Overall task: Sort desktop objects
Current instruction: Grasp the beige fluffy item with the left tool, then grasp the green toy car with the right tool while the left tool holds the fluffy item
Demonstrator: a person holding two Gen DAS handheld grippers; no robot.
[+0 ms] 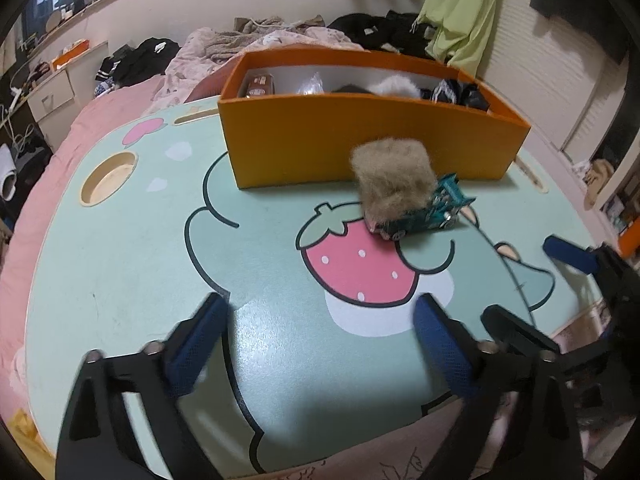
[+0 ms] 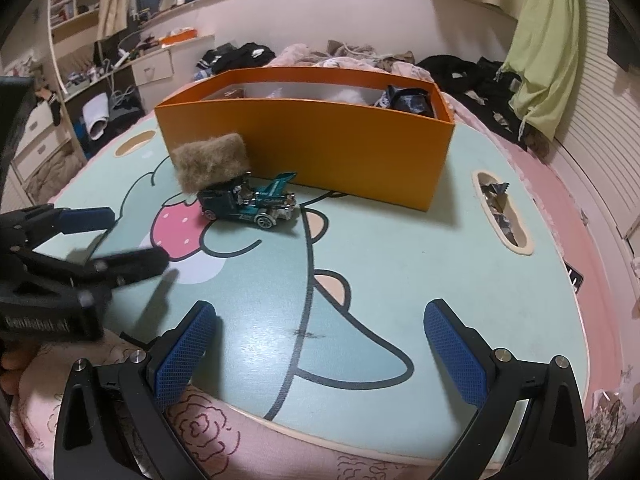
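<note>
We hold the left gripper [image 1: 320, 344] low over the near part of the counter [image 1: 120, 280], its blue-padded fingers [image 1: 192, 348] spread apart with only the bare mint-green surface and the printed strawberry between and just ahead of them. Nothing is pinched.

Well ahead of those fingers, a little to the right of their midline, sits the teal toy car [image 1: 424, 212] on the counter, and a tan fuzzy block [image 1: 394, 176] rests on its rear end, leaning over it and touching it. Directly behind both stands the orange box [image 1: 360, 136], open at the top, with dark and pale items inside that we cannot make out clearly.

Our right gripper [image 2: 320, 360] hangs over the near edge of the counter too, its fingers [image 2: 456, 352] spread wide and empty, with plain cartoon print between them. From these fingers the toy car lies ahead and to the left, the fuzzy block farther left still on top of its back, and the orange box beyond them, stretching across to the right.

In the right wrist view the left gripper shows at the left side, blurred, pointing toward the car but well short of it. Far right of the right fingers, a slot in the counter [image 2: 502, 216] holds some crumpled wrappers. A pink bedspread [image 2: 240, 440] lies under the counter's near rim.
</note>
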